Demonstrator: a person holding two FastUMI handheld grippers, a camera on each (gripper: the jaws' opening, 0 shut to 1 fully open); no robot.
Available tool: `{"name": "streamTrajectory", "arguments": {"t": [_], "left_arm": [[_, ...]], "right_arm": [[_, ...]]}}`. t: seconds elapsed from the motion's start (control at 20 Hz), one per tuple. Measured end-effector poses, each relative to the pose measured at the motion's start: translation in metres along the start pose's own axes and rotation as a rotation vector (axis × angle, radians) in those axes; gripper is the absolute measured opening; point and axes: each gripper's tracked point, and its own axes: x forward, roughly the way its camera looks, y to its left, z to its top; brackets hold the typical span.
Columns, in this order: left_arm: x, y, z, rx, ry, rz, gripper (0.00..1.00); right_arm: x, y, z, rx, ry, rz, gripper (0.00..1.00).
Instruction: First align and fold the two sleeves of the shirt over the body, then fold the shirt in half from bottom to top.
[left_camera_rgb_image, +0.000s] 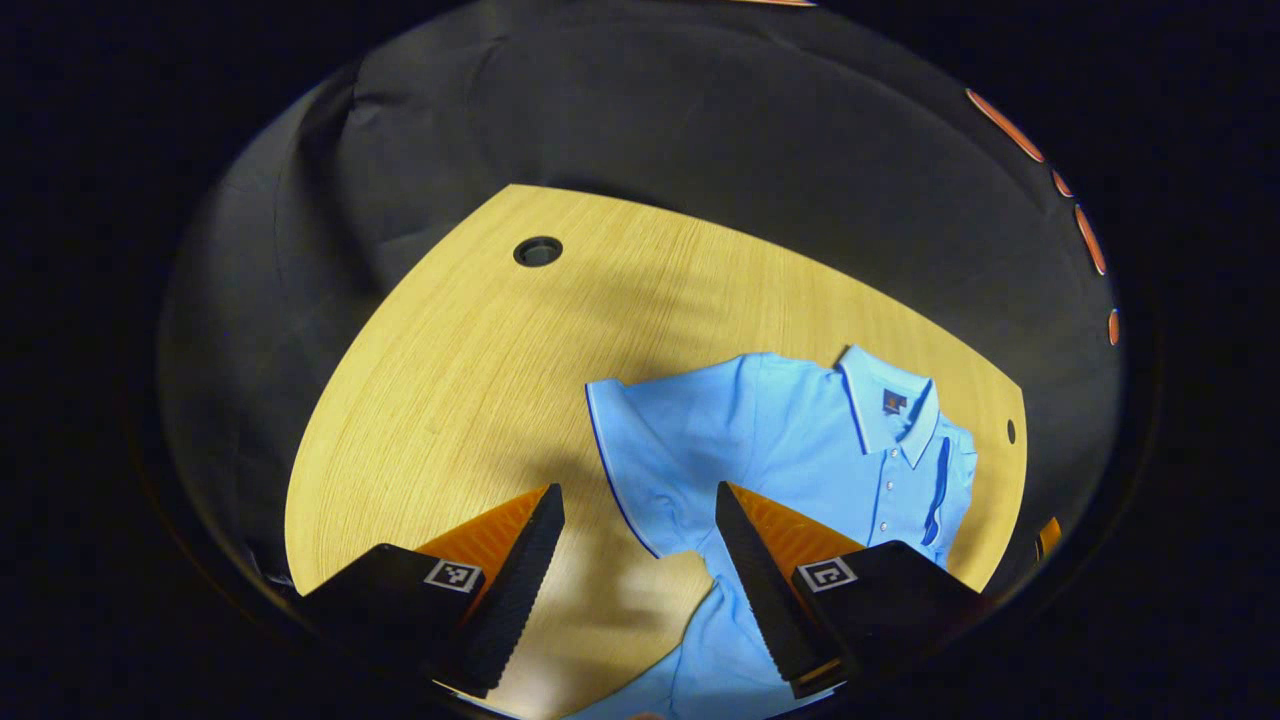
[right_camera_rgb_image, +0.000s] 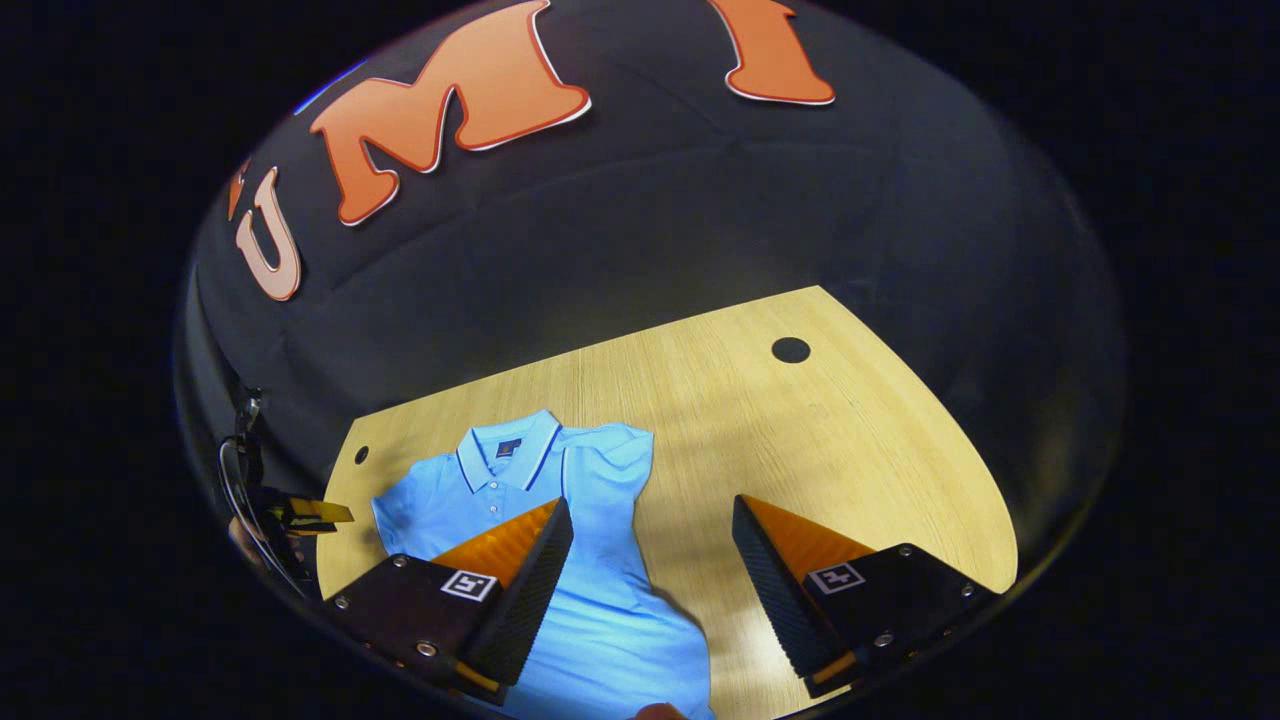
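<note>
Both grippers' fingers (left_camera_rgb_image: 640, 560) (right_camera_rgb_image: 650, 570) wide, holding nothing — shirt (left_camera_rgb_image: 790, 440) flat, bare table (left_camera_rgb_image: 470, 350) beside.

In both views the shirt's (left_camera_rgb_image: 790, 440) lower part runs off the bottom edge, so its hem cannot be seen. In the right gripper view the left hand-held gripper (right_camera_rgb_image: 300, 515) is cut by the left edge, its jaws unreadable; the collar label is too small to tell.

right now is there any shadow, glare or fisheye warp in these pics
Left gripper view: soft shadows across the table beside the shirt, table edge bowed by fisheye. Right gripper view: shirt sharp, table evenly lit, no glare.
</note>
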Motion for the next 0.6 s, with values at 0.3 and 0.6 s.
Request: {"name": "streamTrajectory", "arguments": {"t": [0.3, 0.6], "left_arm": [[0.037, 0.006, -0.008, 0.029, 0.146, 0.047, 0.96], [0.061, 0.012, -0.010, 0.079, 0.201, 0.127, 0.77]], "right_arm": [[-0.033, -0.012, -0.013, 0.006, -0.026, -0.018, 0.98], [-0.054, -0.023, -0.010, 0.039, -0.059, -0.026, 0.98]]}}
